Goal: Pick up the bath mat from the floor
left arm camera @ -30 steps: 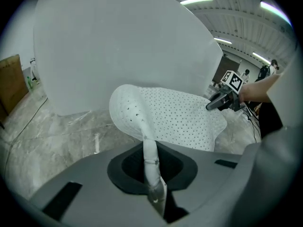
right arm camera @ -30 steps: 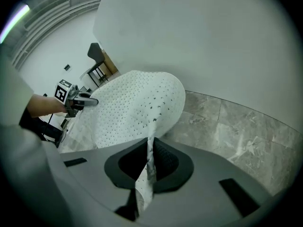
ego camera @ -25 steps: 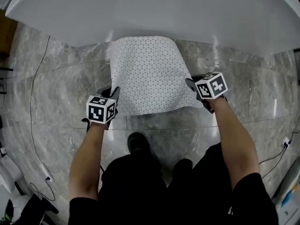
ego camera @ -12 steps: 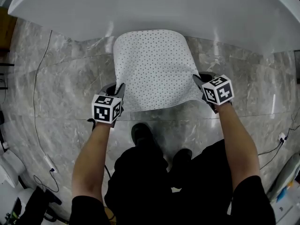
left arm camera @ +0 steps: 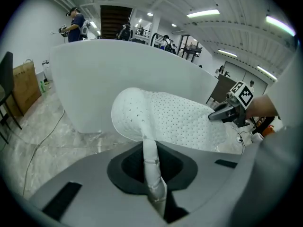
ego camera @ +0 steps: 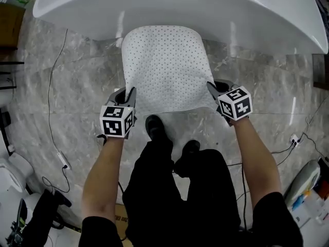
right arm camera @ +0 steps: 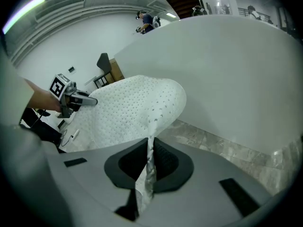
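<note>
Left gripper (ego camera: 128, 94) is clamped on 1 near corner of the bath mat (ego camera: 164, 66), and my right gripper (ego camera: 211, 88) is pinched tight on the other. The mat arches up between the 2, right in front of the white bathtub (ego camera: 180, 6), its far edge hidden.

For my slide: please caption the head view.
The left claw and right claw each grip a near corner of the white bath mat beside the bathtub.
</note>
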A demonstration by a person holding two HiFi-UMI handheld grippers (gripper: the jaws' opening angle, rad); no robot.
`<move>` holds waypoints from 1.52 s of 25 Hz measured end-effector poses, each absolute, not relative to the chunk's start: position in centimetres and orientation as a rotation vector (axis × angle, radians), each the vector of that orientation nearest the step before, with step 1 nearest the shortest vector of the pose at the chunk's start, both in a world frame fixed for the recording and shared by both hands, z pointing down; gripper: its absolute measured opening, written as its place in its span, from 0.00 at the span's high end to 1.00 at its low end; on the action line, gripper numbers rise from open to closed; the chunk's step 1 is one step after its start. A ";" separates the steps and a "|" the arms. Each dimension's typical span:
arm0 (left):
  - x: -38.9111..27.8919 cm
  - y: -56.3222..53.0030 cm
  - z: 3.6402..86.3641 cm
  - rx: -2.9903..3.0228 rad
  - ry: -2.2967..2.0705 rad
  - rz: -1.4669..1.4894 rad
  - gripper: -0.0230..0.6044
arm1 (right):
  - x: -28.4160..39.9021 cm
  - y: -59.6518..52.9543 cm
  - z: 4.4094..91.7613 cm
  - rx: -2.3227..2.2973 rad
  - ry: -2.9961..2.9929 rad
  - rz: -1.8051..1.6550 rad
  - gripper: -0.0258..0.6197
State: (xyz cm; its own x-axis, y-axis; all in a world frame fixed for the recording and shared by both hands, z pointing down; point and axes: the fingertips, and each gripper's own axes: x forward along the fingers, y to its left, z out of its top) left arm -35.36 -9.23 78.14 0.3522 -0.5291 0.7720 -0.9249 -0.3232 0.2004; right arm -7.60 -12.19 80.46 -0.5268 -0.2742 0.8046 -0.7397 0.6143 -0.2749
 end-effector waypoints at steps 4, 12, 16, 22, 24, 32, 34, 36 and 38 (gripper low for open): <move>-36.0 -9.0 71.4 1.955 -1.320 0.783 0.90 | -8.5 -11.8 73.4 0.806 -2.127 0.832 0.90; -34.5 -6.3 58.4 1.987 -1.345 0.775 0.90 | -9.7 -7.8 61.4 0.814 -2.171 0.871 0.90; -33.9 -4.9 52.8 1.970 -1.393 0.679 0.90 | -9.0 -6.8 56.7 0.861 -2.191 0.884 0.90; -34.1 -3.0 47.2 1.988 -1.452 0.644 0.90 | -7.7 -5.3 51.1 0.955 -2.220 0.895 0.90; -33.8 -2.6 45.5 1.996 -1.470 0.631 0.90 | -7.4 -4.8 49.2 0.975 -2.237 0.896 0.90; -30.5 -1.6 38.7 2.048 -1.534 0.556 0.90 | -5.9 -2.7 42.8 1.050 -2.339 0.913 0.90; -29.7 -0.9 37.2 2.063 -1.545 0.558 0.90 | -5.2 -2.0 41.6 1.067 -2.358 0.919 0.90; -29.0 -0.6 35.8 2.086 -1.553 0.560 0.90 | -4.5 -1.4 40.4 1.083 -2.378 0.923 0.90; -28.4 -0.4 34.6 2.104 -1.558 0.560 0.90 | -3.7 -1.0 39.4 1.096 -2.390 0.923 0.90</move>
State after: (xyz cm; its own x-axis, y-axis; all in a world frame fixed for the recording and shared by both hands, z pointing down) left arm -28.45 -0.38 34.59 0.2754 -0.7728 0.5718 -0.9600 -0.2527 0.1208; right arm -3.74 -1.01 39.37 -0.6378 -0.5386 0.5506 -0.7688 0.4875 -0.4139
